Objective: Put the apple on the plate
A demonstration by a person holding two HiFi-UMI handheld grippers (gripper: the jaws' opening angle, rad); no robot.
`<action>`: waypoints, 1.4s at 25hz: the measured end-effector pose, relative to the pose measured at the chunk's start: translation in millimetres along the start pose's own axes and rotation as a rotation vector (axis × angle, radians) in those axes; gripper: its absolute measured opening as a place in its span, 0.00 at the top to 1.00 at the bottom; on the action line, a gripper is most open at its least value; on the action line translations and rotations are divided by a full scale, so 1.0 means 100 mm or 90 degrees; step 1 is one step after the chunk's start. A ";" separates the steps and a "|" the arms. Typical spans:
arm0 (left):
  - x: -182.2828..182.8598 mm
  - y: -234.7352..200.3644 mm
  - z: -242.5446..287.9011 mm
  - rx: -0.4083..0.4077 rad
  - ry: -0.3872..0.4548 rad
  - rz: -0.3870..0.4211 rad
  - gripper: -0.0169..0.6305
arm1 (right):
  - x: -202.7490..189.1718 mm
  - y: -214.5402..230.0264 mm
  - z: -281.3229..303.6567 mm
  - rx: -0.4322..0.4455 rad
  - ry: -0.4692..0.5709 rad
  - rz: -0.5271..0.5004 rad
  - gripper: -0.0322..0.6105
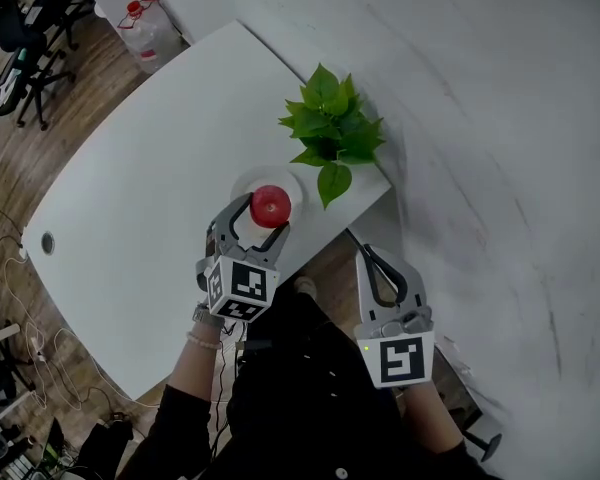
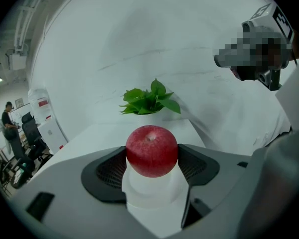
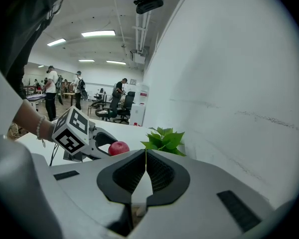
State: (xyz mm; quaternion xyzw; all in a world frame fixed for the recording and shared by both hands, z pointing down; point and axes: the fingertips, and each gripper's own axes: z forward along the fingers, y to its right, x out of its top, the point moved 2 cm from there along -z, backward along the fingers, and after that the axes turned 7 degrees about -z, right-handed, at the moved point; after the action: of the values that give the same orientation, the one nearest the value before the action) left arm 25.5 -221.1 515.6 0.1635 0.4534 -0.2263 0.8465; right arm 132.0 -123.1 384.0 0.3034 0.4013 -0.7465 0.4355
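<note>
Gripping the apple (image 2: 151,150) from both sides, the left gripper (image 1: 265,216) has its two dark pads (image 2: 111,171) pressed against the red fruit, which fills the gap between them. The apple sits directly over the small white plate (image 1: 248,183), near the corner of the white table (image 1: 130,198); whether it already rests on the plate or hangs just above it cannot be told. A leafy green plant (image 1: 328,128) stands just beyond the plate, close to the table's edge and beside the white wall (image 1: 500,118). The right gripper (image 3: 145,156) is held off the table, near the person's body and apart from the plate, with its jaws closed against each other and nothing between them. Office chairs (image 1: 20,28) stand on the wooden floor far to the left
</note>
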 end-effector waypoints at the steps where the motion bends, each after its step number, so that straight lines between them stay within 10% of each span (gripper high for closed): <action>1: -0.03 -0.01 0.03 -0.001 -0.003 -0.005 0.46 | -0.01 0.00 0.00 -0.001 -0.002 0.003 0.88; 35: -0.46 -0.13 0.40 0.016 -0.066 -0.007 0.45 | -0.10 -0.14 0.05 0.008 -0.037 0.011 0.88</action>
State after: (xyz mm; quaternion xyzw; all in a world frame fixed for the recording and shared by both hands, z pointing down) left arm 24.3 -241.1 574.6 0.1599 0.4067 -0.2451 0.8654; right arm 123.2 -119.2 398.9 0.2879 0.3816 -0.7535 0.4514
